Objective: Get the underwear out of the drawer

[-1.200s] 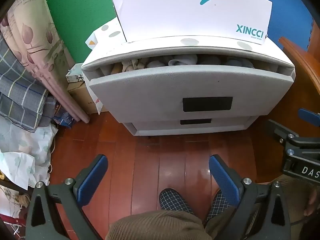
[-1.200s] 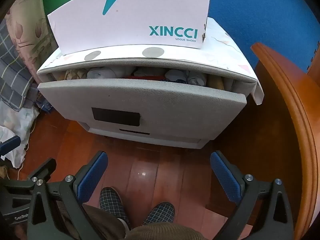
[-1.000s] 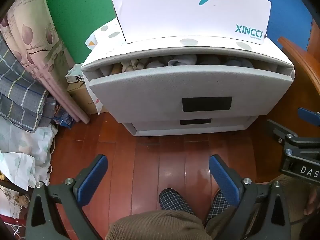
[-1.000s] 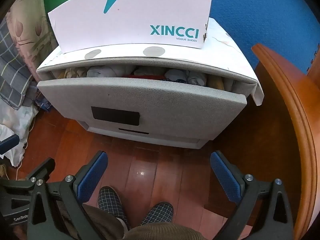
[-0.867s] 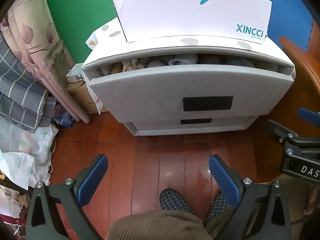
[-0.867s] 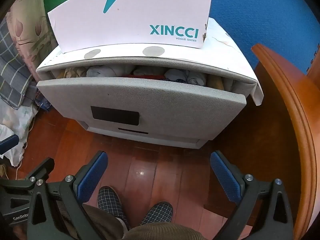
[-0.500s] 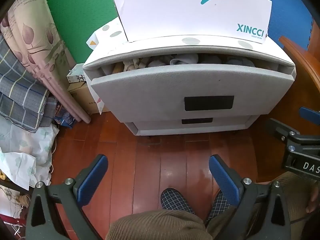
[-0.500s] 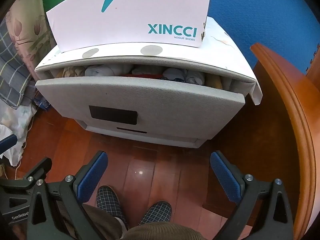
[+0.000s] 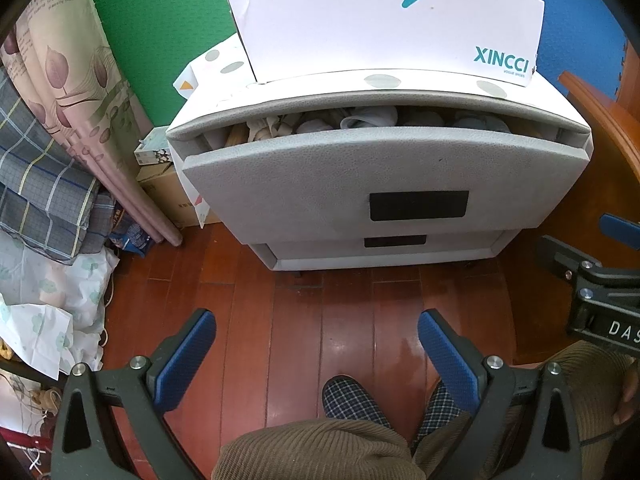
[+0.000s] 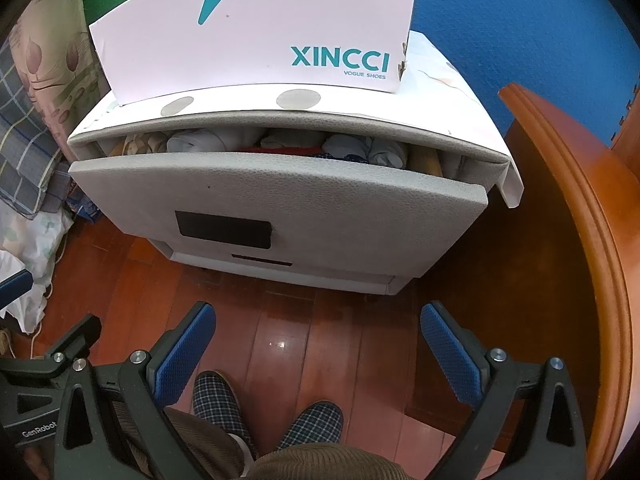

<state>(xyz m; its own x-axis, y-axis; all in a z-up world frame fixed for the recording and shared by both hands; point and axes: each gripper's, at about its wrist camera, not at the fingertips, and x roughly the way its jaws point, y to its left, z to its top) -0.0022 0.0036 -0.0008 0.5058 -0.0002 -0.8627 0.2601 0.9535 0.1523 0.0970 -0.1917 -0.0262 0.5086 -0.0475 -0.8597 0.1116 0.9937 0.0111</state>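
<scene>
A grey bedside cabinet stands ahead with its top drawer [image 9: 360, 176] pulled partly out; the drawer also shows in the right wrist view [image 10: 280, 200]. Rolled and folded underwear [image 9: 368, 118] fills the gap, white, grey and red pieces [image 10: 296, 150] among them. My left gripper [image 9: 316, 340] is open and empty, held above the floor well short of the drawer. My right gripper [image 10: 318, 332] is open and empty too, at about the same distance. The right gripper's body shows at the right edge of the left wrist view.
A white XINCCI shoe box [image 10: 256, 32] sits on the cabinet top. A lower drawer [image 9: 392, 244] is shut. Bedding and a curtain [image 9: 60, 120] pile up on the left, a wooden bed frame [image 10: 580, 240] curves on the right. My slippered feet [image 10: 312, 420] stand on the wood floor.
Both views have drifted very slightly; the cabinet sits a touch lower and nearer in frame. Both grippers stay open and empty.
</scene>
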